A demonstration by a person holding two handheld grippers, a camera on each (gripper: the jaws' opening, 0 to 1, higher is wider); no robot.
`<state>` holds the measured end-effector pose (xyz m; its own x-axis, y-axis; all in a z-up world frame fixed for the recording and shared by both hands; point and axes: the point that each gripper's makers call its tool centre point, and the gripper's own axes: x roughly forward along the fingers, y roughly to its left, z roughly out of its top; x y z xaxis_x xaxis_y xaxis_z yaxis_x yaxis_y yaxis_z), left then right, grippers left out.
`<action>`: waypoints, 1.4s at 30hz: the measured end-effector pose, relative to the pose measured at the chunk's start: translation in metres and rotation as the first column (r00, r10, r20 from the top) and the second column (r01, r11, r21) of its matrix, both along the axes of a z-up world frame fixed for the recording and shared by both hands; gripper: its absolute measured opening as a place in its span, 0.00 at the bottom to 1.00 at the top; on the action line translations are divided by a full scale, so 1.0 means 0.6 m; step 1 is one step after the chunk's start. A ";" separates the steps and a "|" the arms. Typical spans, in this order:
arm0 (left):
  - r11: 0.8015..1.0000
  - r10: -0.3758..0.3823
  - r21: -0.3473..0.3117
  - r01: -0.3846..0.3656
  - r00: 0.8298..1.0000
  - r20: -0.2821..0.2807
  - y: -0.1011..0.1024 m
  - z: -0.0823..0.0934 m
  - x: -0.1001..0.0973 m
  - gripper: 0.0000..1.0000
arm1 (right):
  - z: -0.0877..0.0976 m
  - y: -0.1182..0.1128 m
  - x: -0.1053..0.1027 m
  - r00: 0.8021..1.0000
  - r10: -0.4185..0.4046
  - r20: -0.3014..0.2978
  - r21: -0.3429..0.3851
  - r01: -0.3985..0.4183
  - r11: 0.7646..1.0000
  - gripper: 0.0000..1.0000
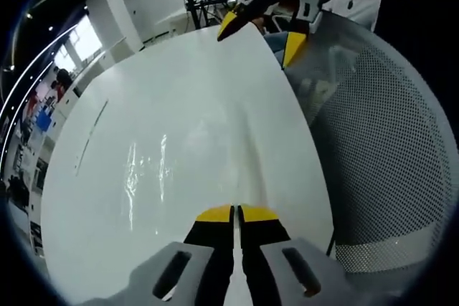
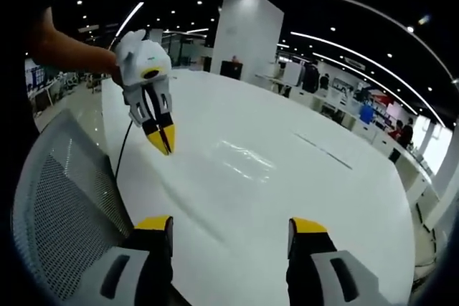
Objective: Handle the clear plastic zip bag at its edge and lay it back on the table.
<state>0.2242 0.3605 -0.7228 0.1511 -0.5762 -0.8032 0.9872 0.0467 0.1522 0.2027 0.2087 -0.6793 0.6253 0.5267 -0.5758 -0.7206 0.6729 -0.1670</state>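
The clear plastic zip bag (image 1: 150,170) lies flat on the white table (image 1: 215,84), showing mostly as glints. My left gripper (image 1: 235,213) is shut with nothing between its yellow tips, hovering near the table's edge, short of the bag. My right gripper (image 1: 262,37) comes in at the top, held by a hand, jaws apart. In the right gripper view the bag (image 2: 244,159) rests mid-table, beyond my open right gripper (image 2: 231,225). The left gripper (image 2: 163,141) hangs shut above the table (image 2: 337,206), left of the bag.
A grey mesh chair back (image 1: 387,163) stands against the table's near edge, also at lower left as the chair (image 2: 64,206). A thin seam (image 2: 323,150) crosses the tabletop. A white pillar (image 2: 244,34), desks and people stand far behind.
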 end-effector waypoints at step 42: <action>0.993 -0.077 -0.094 0.076 0.997 -0.009 -0.049 0.067 -0.045 0.00 | -0.019 0.107 0.004 0.967 0.254 -0.033 -0.060 -0.256 0.965 0.23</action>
<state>0.1974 0.3312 -0.6827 0.0940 -0.6587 -0.7465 0.9902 -0.0157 0.1386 0.2054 0.2731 -0.6908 0.4600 0.6287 -0.6270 -0.8715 0.4548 -0.1834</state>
